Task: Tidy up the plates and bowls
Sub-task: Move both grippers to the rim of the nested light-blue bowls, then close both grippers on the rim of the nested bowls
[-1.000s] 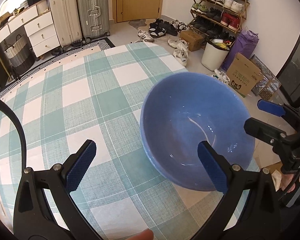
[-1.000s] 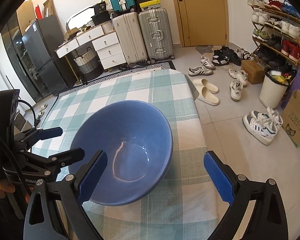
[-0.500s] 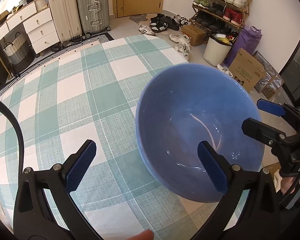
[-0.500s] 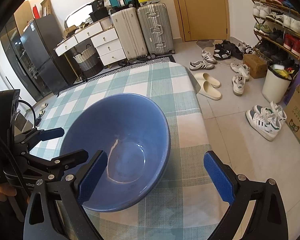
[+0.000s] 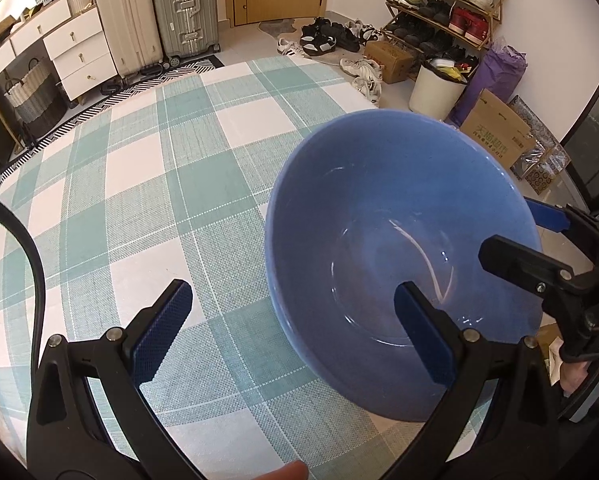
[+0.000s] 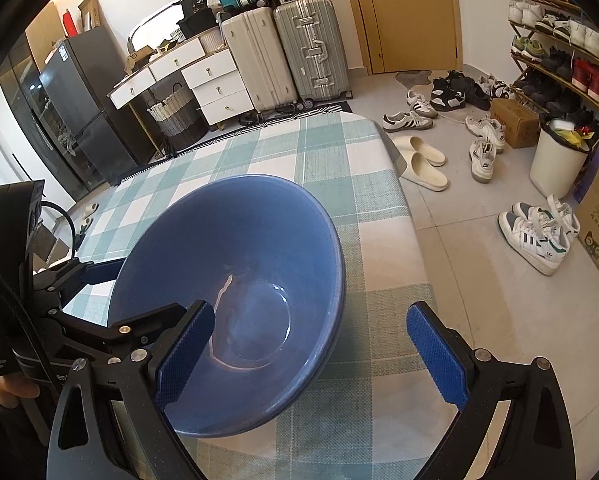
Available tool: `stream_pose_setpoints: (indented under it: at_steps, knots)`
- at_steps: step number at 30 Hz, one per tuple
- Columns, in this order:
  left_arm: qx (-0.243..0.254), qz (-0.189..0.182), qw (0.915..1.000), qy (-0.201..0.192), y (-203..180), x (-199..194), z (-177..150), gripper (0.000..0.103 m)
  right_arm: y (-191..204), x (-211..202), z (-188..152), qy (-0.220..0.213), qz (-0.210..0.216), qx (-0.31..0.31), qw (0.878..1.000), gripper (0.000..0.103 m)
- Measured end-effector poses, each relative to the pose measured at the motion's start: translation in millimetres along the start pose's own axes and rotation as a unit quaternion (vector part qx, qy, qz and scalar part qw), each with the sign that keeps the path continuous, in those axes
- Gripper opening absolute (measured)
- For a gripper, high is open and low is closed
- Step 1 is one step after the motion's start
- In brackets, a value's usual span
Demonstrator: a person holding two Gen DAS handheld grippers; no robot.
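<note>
A large blue bowl (image 5: 379, 220) (image 6: 239, 248) stands empty on the green-checked tablecloth (image 5: 139, 200) (image 6: 319, 152), near the table's right edge. My left gripper (image 5: 293, 292) is open and straddles the bowl's near-left wall, with its right finger inside the bowl and its left finger over the cloth. My right gripper (image 6: 311, 312) is open too, with its left finger inside the bowl and its right finger outside. Each view shows the other gripper, the right gripper (image 5: 511, 228) and the left gripper (image 6: 139, 292), at the opposite rim. No pad visibly presses the bowl.
The floor past the table edge holds loose shoes (image 6: 479, 148), slippers (image 6: 419, 164), a white bin (image 6: 555, 156), a cardboard box (image 5: 495, 136) and a shoe rack (image 5: 451, 8). Suitcases (image 6: 283, 52) and white drawers (image 6: 203, 80) stand at the far wall.
Both grippers have drawn closer to the bowl, which fills more of each view. Each inner finger reaches further over the rim. Both stay open.
</note>
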State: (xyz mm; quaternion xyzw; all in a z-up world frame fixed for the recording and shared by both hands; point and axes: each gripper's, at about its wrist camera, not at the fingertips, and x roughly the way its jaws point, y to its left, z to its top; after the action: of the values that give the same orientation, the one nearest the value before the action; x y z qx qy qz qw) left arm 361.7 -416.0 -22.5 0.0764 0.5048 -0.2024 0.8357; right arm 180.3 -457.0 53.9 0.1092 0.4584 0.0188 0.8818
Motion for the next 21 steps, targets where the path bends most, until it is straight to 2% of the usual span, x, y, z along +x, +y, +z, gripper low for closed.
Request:
stream_pose_setpoints:
  at_steps: [8,10,12,14,18,20,21]
  knots:
    - [0.0,-0.001,1.0,0.006,1.7,11.1,-1.0,0.089,3.5,10.9,1.0,0.012,0.013,0.004,1.0,0.098]
    - [0.002,-0.001,1.0,0.008,1.8,12.7,-2.0,0.081,4.2,12.6,1.0,0.014,0.015,0.004,1.0,0.097]
    - [0.002,-0.007,0.9999,0.011,3.0,14.8,-2.0,0.073,5.3,15.2,1.7,0.02,0.016,0.003,1.0,0.083]
    - [0.003,-0.008,0.9999,0.012,2.9,15.4,-1.5,0.067,5.8,18.8,2.1,0.028,0.015,0.001,1.0,0.073]
    - [0.003,-0.015,0.9998,0.015,2.4,18.5,0.7,0.051,7.0,24.4,2.3,0.036,0.021,0.002,0.999,0.059]
    - [0.002,-0.02,0.9997,0.017,2.6,20.7,1.6,0.044,6.7,26.1,2.0,0.038,0.02,0.002,0.999,0.055]
    - [0.001,-0.021,0.9996,0.017,2.6,21.1,1.5,0.037,5.9,26.7,1.9,0.038,0.02,0.003,0.999,0.053]
